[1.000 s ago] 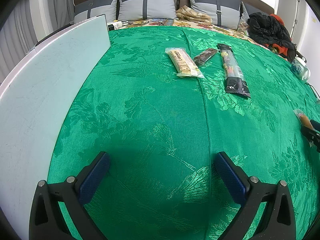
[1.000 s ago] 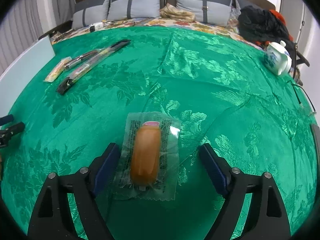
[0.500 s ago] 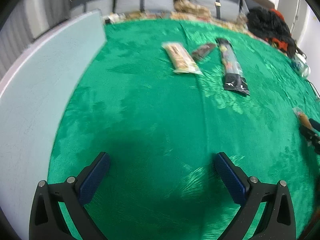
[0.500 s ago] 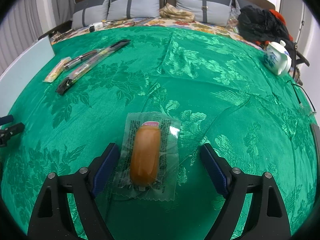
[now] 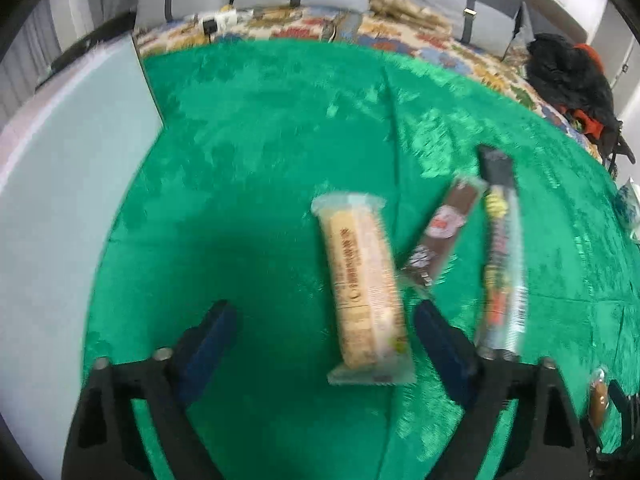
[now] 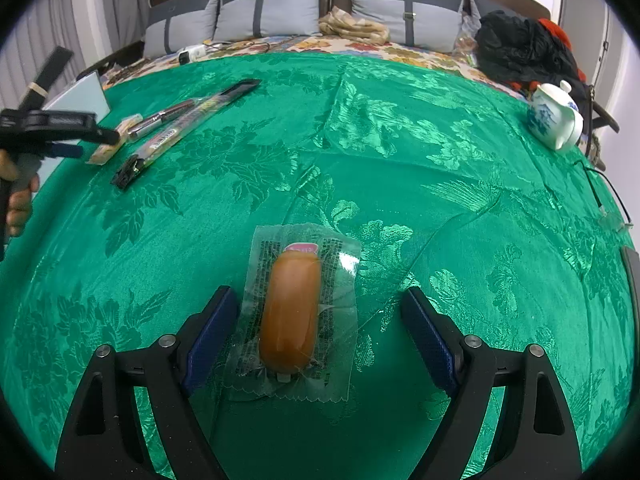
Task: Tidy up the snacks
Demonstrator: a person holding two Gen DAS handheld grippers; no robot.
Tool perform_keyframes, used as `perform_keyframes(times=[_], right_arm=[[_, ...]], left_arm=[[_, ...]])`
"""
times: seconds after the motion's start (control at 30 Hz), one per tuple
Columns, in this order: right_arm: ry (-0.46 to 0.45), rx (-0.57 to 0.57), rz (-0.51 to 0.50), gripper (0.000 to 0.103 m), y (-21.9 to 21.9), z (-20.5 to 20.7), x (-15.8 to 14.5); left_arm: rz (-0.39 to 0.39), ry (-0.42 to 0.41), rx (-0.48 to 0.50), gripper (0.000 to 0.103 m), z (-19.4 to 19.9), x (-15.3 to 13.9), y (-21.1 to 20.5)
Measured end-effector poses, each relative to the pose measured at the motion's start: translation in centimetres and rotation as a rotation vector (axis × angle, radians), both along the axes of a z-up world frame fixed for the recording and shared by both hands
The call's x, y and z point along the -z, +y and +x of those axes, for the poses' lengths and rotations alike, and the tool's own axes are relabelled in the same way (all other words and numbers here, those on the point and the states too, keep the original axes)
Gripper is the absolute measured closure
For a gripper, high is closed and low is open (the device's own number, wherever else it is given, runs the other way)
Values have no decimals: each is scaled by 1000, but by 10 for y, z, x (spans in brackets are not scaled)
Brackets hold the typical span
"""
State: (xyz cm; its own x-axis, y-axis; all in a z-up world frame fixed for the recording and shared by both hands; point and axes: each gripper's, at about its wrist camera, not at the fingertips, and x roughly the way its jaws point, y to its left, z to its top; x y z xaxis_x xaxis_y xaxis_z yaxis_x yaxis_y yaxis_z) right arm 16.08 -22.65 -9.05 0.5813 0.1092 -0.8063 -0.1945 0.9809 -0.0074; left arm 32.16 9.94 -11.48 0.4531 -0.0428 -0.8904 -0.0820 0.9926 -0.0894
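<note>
Snacks lie scattered on a green brocade cloth [image 6: 400,152] spread over a bed. Nearest the right gripper [image 6: 320,328] is a sausage-shaped snack in a clear wrapper [image 6: 294,316], lying flat on the cloth between the two blue-padded fingers [image 6: 210,332]. The fingers are spread wide and grip nothing; the left pad sits just beside the wrapper's edge, the right pad stands apart from it.

The left gripper [image 5: 324,348] points forward and down over three more snacks. Its fingers are also spread wide and hold nothing. A pale biscuit pack [image 5: 364,288] lies lengthwise between them, closer to the right finger. A brown chocolate bar [image 5: 444,228] lies tilted just beyond that finger's tip. A long dark stick pack [image 5: 502,256] lies outside the fingers, to the right. This view is blurred, so labels cannot be read.

From the right wrist view, the left gripper appears at the far left edge, held by a bare hand [image 6: 18,200], above the same three snacks. A pale board [image 5: 60,200] lies along the left side of the cloth. A white and blue teapot [image 6: 554,118] stands near the right edge. Grey pillows [image 6: 272,14] line the headboard, beside a heap of dark clothing [image 6: 520,48].
</note>
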Motion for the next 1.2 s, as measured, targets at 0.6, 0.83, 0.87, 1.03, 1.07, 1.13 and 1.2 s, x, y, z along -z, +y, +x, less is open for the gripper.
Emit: perform_keyframes(times=[0.6,0.83,0.87,1.03,1.07,1.13,1.2], right_arm=[[0,0,0,16,0,0,0],[0,0,0,16,0,0,0],[0,0,0,16,0,0,0],[1,0,0,16,0,0,0],[1,0,0,16,0,0,0],[1,0,1,16,0,0,0],[1,0,0,16,0,0,0]], left_arm=[[18,-62,190,74,-129,-26,-6],[66,-85,245,62,-170,-17,-29],[71,-84,241,44,-170,-14,-31],[87,-105,217,24,-166,-3,-33],[83,-98,213,21,-164,1,-32],[74,-118,191,13,-162,4,-27],[77,-135,176,5,-163,7,-25]])
